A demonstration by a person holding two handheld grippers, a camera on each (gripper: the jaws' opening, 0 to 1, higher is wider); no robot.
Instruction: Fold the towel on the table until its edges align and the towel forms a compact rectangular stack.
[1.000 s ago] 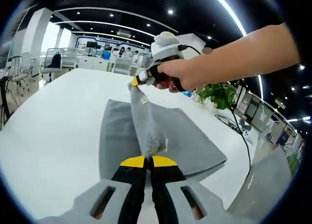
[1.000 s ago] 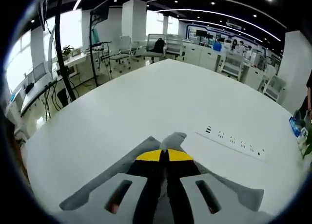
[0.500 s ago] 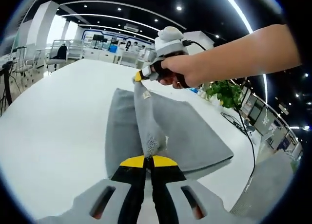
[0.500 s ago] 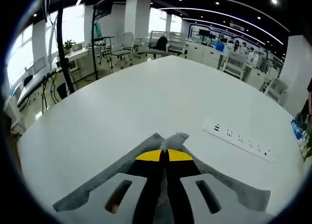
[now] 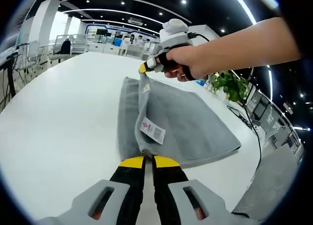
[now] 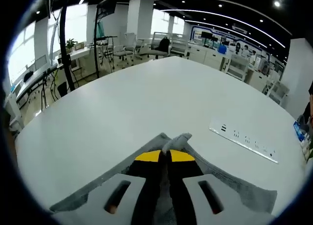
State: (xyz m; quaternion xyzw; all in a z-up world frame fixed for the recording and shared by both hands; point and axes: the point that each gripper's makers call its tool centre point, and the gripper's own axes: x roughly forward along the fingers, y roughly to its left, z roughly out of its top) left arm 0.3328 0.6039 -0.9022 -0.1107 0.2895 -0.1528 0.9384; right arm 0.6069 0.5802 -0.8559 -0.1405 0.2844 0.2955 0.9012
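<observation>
Left gripper view: grey towel [image 5: 186, 122] is pinched by closed left gripper [image 5: 148, 159] at btm ctr; far corner is clamped by right gripper [image 5: 145, 68], upper ctr, over white table [image 5: 58, 117].

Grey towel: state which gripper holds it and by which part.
Both hold the grey towel: the left gripper pinches the near end of its raised edge, the right gripper the far end.

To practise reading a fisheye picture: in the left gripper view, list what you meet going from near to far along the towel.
left gripper → white care label → grey towel → right gripper → person's hand
</observation>
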